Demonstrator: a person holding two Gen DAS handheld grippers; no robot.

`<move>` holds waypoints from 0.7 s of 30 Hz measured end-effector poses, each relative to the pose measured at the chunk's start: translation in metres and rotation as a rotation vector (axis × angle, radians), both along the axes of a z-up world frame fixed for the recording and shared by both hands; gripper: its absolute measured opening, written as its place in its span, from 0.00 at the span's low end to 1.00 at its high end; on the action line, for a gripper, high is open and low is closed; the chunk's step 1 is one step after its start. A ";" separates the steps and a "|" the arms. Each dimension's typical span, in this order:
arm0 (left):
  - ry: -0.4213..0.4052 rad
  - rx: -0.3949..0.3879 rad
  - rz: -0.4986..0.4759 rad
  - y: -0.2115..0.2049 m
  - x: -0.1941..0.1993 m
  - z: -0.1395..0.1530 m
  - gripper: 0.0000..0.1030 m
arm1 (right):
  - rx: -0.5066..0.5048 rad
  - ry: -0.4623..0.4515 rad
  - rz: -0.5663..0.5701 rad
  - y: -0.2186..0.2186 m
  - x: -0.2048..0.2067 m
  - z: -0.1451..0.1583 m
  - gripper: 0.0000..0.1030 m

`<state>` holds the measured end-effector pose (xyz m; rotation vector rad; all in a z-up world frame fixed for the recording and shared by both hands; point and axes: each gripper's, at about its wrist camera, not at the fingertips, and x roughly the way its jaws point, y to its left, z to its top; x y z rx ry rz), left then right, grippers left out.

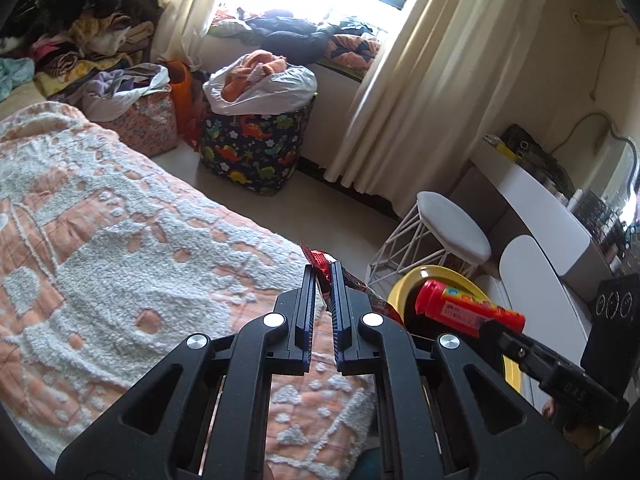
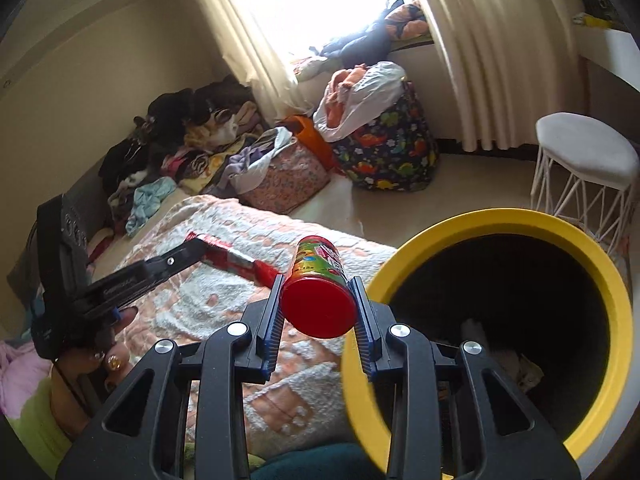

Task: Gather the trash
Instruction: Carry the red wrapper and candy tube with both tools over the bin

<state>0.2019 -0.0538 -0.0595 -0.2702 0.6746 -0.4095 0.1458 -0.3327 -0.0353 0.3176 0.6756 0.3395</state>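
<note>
- Both pieces of trash are off the bed (image 1: 120, 208) and in hand, so the picking up looks done; dropping them in the bin is what remains.
- The left gripper (image 1: 323, 276) is clenched on a red wrapper (image 1: 320, 261), which pokes out between the pads at the centre of the left wrist view (its crinkled tail trails to the right behind one finger).
- The right gripper (image 2: 318, 298) is grasping a red-capped snack can (image 2: 318, 288), cap toward the camera, at the centre of the right wrist view.
- The yellow-rimmed bin (image 2: 500, 220) fills the lower right of the right wrist view, its dark mouth just beside the can; some pale scraps seem to lie inside already.
- Both grippers tilt downward over the bed's edge, the right one nearer the bin, the left one to its side above the bedspread.
- A hand (image 2: 102, 344) holds the left gripper's handle at the lower left of the right wrist view.
</note>
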 end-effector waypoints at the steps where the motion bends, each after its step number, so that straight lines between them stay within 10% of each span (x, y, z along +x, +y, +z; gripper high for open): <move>1: -0.002 0.004 -0.008 -0.004 -0.002 0.001 0.04 | 0.003 -0.001 -0.013 -0.005 -0.001 0.000 0.29; 21: -0.043 0.094 -0.166 -0.077 -0.030 0.010 0.04 | 0.054 0.058 -0.210 -0.083 -0.008 -0.009 0.29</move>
